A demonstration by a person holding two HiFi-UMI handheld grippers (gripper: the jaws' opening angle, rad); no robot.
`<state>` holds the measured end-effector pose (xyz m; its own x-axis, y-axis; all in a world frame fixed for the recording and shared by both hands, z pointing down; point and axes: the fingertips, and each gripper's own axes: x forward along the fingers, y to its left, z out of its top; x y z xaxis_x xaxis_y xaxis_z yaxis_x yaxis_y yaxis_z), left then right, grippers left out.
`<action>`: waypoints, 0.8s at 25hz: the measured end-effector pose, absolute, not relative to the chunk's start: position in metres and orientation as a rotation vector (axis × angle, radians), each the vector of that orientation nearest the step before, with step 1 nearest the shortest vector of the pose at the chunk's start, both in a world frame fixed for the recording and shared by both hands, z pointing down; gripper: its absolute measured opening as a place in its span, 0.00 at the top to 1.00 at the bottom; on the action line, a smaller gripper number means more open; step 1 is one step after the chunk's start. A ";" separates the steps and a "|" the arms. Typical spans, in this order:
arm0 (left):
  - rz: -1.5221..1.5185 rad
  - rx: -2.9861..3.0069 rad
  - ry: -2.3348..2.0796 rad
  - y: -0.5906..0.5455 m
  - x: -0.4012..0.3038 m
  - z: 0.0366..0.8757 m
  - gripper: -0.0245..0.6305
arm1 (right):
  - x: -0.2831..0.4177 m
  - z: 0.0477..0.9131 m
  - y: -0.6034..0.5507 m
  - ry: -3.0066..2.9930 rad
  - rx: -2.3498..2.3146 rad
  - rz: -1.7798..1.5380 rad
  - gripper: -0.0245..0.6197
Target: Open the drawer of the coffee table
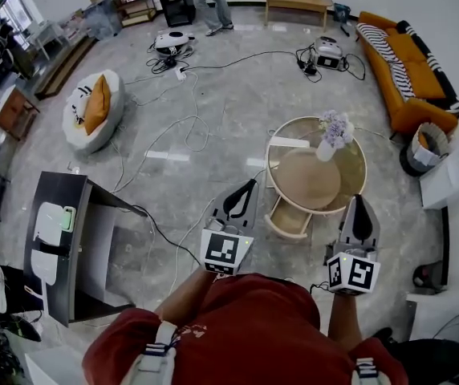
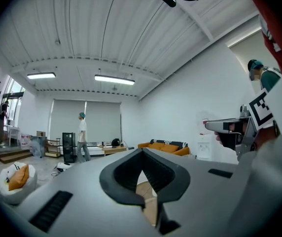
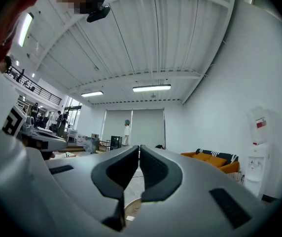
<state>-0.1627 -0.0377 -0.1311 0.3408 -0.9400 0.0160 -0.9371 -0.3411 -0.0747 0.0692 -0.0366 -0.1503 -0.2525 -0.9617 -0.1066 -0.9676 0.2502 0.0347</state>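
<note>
A wide room with a pale marbled floor (image 1: 213, 111) filled the head view, with an orange sofa (image 1: 406, 62) at the upper right and a white beanbag (image 1: 93, 109) at the left. The round coffee table (image 1: 356, 160) stood right of centre with a vase of flowers (image 1: 330, 139) on top. Its drawer (image 1: 287, 221) stuck out from under the tabletop at the lower left, visibly pulled open.

The left gripper (image 1: 249, 184) sat just left of the drawer in the frame. In its own view its dark pads (image 2: 131, 174) met at the tips, fully closed with nothing between them. The right gripper (image 1: 360, 200) was at the table's lower right edge, clear of it. Its pads (image 3: 153, 169) lay together with only a thin slit between them, and they held nothing.

Both arms reached up from the bottom of the frame out of red sleeves. The grippers were held about level and side by side, with the drawer between them, and looked out across the room at the far wall and ceiling.
</note>
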 end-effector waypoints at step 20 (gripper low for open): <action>-0.076 -2.465 1.794 -0.035 -0.146 -0.130 0.94 | 0.088 -0.140 -0.031 2.419 -1.890 0.122 0.93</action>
<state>-0.1457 -0.0346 -0.1303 0.3082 -0.9512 -0.0137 -0.9466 -0.3052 -0.1038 0.0877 -0.0314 -0.1405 -0.2417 -0.9648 -0.1033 -0.9703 0.2410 0.0196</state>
